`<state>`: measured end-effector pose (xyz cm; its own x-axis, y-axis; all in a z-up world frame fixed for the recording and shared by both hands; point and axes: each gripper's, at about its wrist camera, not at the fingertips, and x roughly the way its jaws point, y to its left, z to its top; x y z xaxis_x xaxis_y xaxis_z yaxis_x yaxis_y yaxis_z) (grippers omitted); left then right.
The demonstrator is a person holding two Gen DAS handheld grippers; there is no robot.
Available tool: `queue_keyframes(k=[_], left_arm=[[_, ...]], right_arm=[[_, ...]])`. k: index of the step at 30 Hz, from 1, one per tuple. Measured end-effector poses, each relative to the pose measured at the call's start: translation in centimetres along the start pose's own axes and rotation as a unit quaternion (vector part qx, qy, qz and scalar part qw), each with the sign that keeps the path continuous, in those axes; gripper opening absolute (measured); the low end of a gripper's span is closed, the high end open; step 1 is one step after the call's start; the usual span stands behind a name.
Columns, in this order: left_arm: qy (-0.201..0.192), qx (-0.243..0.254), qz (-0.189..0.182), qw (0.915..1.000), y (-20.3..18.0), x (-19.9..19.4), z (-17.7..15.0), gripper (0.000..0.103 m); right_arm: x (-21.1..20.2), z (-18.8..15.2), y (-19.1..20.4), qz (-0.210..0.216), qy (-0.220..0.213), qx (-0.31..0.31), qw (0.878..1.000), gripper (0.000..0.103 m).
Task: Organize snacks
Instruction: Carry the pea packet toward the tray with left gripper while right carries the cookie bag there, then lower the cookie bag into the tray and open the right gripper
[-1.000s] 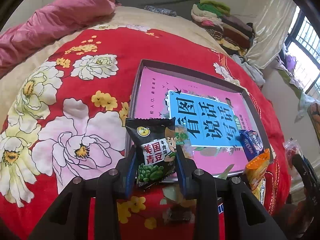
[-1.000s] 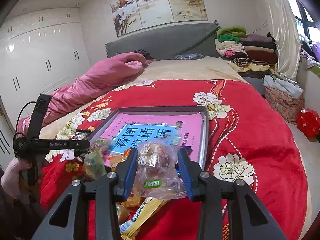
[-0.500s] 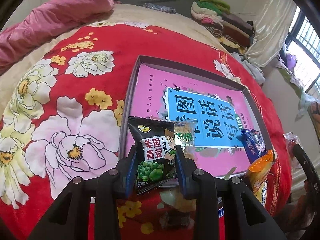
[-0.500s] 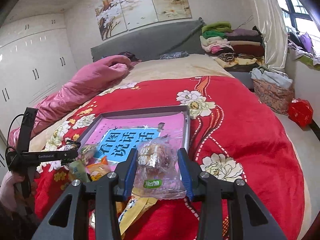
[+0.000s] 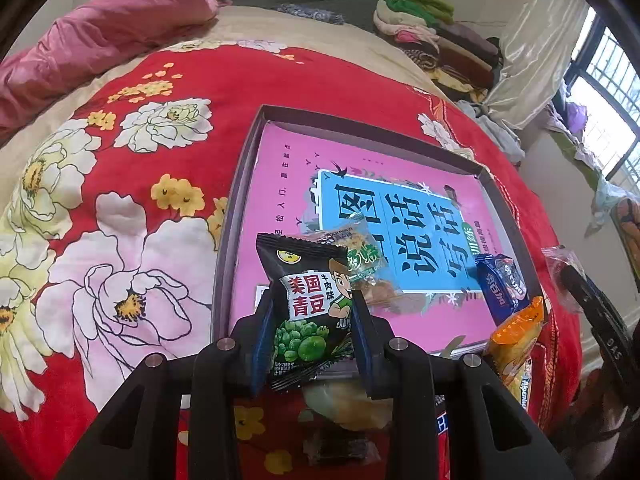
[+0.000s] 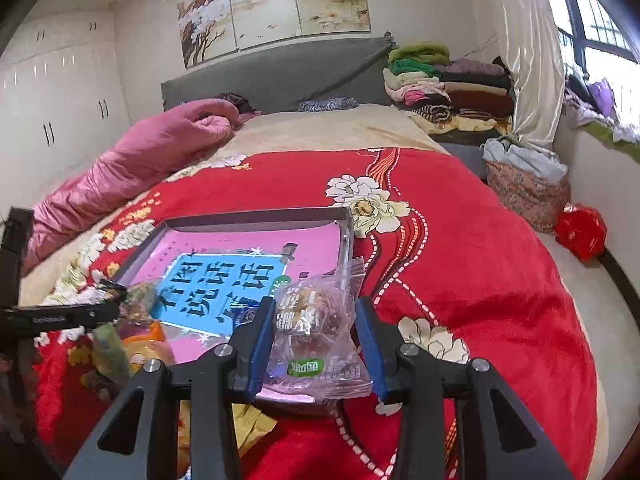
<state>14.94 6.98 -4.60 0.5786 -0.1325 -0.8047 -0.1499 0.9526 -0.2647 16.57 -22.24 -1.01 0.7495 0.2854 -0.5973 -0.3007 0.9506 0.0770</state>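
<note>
Left gripper (image 5: 312, 326): clenched on black green-pea packet (image 5: 310, 300), held over near edge of tray (image 5: 236, 184).
Right gripper (image 6: 316, 340): clamped on clear pastry bag (image 6: 316, 320), above tray's near right corner.
Risk: slick wrappers, pinched low, could slip or tip outside tray.
Inside tray: small green packet (image 5: 362, 254), blue packet (image 5: 500, 288) on pink book (image 5: 280, 184).
In the way: orange packet (image 5: 516, 340) leaning at rim; loose snacks on red bedspread (image 5: 224, 76).

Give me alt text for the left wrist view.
The left gripper is shut on a black green-pea snack packet, held over the near edge of a grey tray with a pink book on a red floral blanket.
</note>
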Motion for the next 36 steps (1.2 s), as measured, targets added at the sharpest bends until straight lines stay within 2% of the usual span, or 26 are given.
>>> queue_keyframes(k=[8,18,27,36], left_arm=[[-0.001,0.001,0.000,1.0000,0.0,0.0,-0.1,0.036],[-0.001,0.001,-0.001,1.0000,0.0,0.0,-0.1,0.036],[0.003,-0.004,0.000,1.0000,0.4,0.3,-0.2,0.037],[0.012,-0.009,0.006,0.9999,0.9,0.6,-0.2,0.037]], right_arm=[[1.9,-0.1,1.7,-0.043,0.006,-0.055,0.998,0.041],[3.4,-0.7,2.5,-0.067,0.026,-0.084,0.994,0.041],[3.5,-0.8,2.5,-0.032,0.032,-0.067,0.997,0.041],[3.3,-0.9,2.8,0.027,0.036,-0.046,0.998,0.041]])
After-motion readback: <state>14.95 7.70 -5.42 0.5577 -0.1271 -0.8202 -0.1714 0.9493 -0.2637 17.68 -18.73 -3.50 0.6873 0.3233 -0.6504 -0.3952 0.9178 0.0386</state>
